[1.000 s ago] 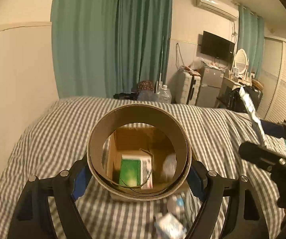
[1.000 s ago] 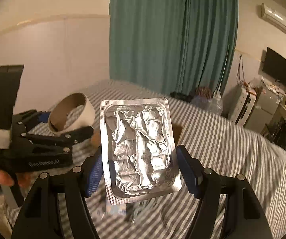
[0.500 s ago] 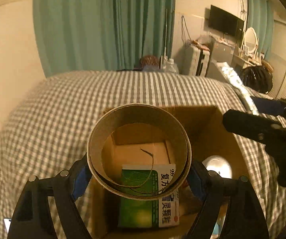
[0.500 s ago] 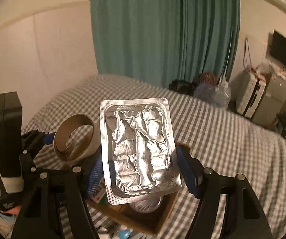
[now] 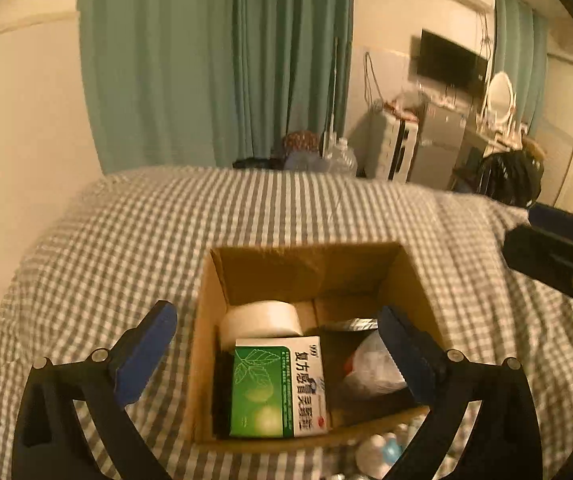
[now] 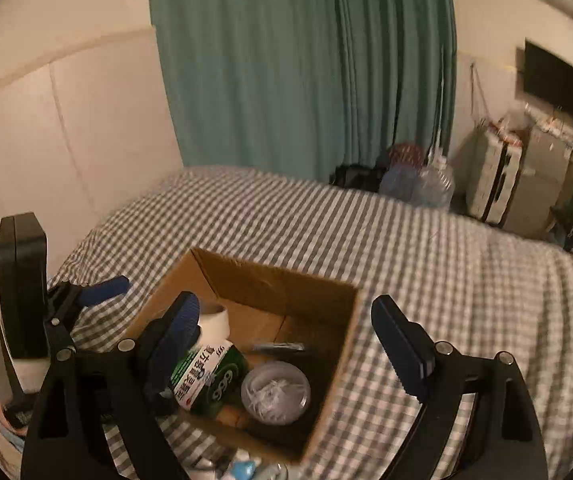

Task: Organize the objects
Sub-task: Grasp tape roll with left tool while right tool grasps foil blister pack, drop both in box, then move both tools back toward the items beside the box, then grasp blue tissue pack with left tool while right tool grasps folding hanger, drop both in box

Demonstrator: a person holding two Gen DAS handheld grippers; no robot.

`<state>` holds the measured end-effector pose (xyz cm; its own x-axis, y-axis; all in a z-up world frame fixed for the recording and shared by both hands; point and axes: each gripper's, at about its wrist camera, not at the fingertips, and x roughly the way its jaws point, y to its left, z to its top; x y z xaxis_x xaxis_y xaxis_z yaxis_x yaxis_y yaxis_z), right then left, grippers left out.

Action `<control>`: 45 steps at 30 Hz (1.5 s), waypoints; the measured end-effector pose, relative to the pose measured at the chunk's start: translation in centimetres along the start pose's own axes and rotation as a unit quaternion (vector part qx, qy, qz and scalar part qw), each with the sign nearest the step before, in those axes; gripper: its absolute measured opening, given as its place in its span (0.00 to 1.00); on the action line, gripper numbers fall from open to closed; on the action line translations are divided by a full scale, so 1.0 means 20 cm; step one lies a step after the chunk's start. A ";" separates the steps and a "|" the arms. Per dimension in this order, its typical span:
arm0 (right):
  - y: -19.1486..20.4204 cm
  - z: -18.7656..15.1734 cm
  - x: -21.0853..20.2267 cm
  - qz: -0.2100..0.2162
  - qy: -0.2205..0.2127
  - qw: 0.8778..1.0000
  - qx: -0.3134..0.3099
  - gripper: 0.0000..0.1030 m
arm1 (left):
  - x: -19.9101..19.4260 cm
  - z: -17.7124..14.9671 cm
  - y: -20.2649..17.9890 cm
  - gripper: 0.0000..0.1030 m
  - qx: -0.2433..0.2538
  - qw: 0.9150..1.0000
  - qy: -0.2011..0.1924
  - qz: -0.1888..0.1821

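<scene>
Your left gripper [image 5: 274,344] hangs over the open cardboard box [image 5: 414,280], its blue-padded jaws opening wide with nothing pressed between them; the box's contents show straight through the gap. Your right gripper [image 6: 286,344] does the same from the other side, jaws opening and empty, its left pad over the box's near corner and its right pad over the checked bedcover [image 6: 466,280] just outside the box wall.

Nearest you inside the box lies the green-and-white medicine carton [image 5: 278,384], flat, with its printed face up, directly below the left gripper's gap. Right of it sits a clear round container [image 6: 276,392] holding something white, close under the left gripper's right pad. Behind the carton, touching its far edge, the white tape roll [image 5: 262,322] lies on its side against the left wall of the box. To the right of the roll, the silver blister sheet [image 5: 352,324] rests deeper in the box, only an edge of it showing.

On the bedcover just in front of the box are a few small blurred items you cannot make out. Beyond the bed hang teal curtains [image 5: 214,60], and a wall-mounted television [image 5: 452,60] is at the far right.
</scene>
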<state>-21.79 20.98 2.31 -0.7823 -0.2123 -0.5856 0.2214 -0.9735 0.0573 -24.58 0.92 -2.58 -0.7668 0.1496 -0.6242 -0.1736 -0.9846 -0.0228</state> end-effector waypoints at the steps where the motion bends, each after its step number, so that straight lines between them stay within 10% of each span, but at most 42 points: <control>1: 0.00 0.01 -0.06 -0.005 -0.005 1.000 -0.003 0.86 | -0.07 0.01 -0.01 1.00 0.000 1.000 -0.009 -0.001; 15: 0.16 -0.17 -0.66 -0.027 -0.038 0.999 -0.021 0.88 | -0.63 -0.20 0.08 1.00 -0.027 0.998 -0.057 0.028; 23: 0.15 -0.59 -0.47 -0.060 0.023 0.998 0.002 0.88 | -0.43 -0.62 0.03 1.00 -0.044 0.996 -0.024 0.076; 38: -0.11 -0.91 -0.15 -0.083 0.109 0.989 0.055 0.88 | 0.03 -1.01 -0.31 1.00 0.003 0.995 0.097 0.014; 45: -0.11 -0.92 -0.13 -0.086 0.118 0.987 0.062 0.88 | 0.06 -1.04 -0.30 0.46 -0.001 0.992 0.118 -0.042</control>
<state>-9.63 25.15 -11.13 -0.6414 -0.0308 -0.7666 0.0115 -0.9995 0.0305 -11.57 5.15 -19.37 -0.5838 0.2055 -0.7854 -0.2293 -0.9698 -0.0833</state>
